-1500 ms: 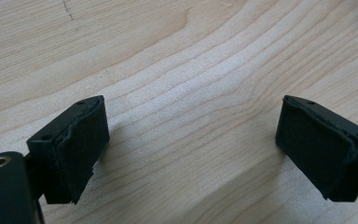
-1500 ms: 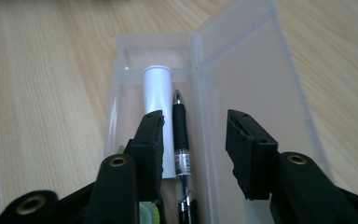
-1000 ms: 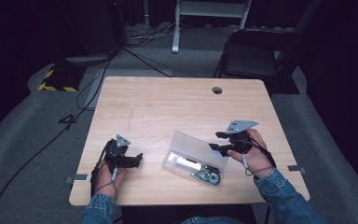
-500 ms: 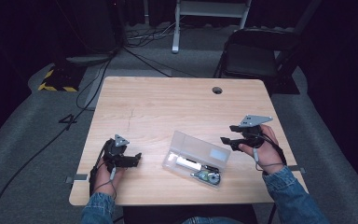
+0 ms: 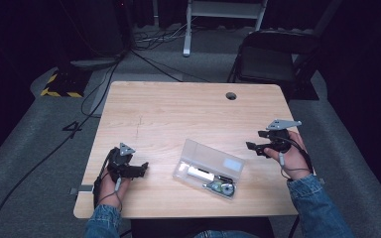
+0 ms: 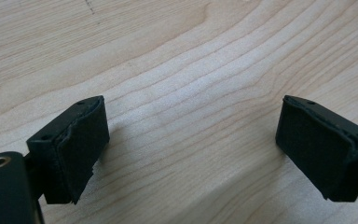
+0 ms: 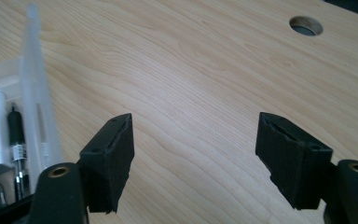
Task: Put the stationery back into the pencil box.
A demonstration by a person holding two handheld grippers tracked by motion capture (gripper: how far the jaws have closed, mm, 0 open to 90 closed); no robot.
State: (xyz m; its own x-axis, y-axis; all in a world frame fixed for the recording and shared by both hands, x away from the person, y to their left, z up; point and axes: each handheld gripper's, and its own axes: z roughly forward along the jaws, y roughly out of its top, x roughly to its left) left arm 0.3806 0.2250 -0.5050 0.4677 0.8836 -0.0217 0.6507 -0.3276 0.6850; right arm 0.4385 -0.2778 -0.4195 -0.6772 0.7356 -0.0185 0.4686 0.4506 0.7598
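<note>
Fingers of right gripper (image 5: 254, 148) have opened, drawn away from case (image 5: 209, 168).

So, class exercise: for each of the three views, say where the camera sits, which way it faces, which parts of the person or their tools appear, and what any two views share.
High view: fixed above the person's side, facing forward and down on the table; both forearms, left hand-held gripper, right hand-held gripper and clear plastic case appear.
Left gripper view: rides that tool, facing bare tabletop between its open jaws.
Right gripper view: rides that tool, facing the tabletop across open jaws.
Shared: high and right gripper views both show the case and the table's cable hole.
</note>
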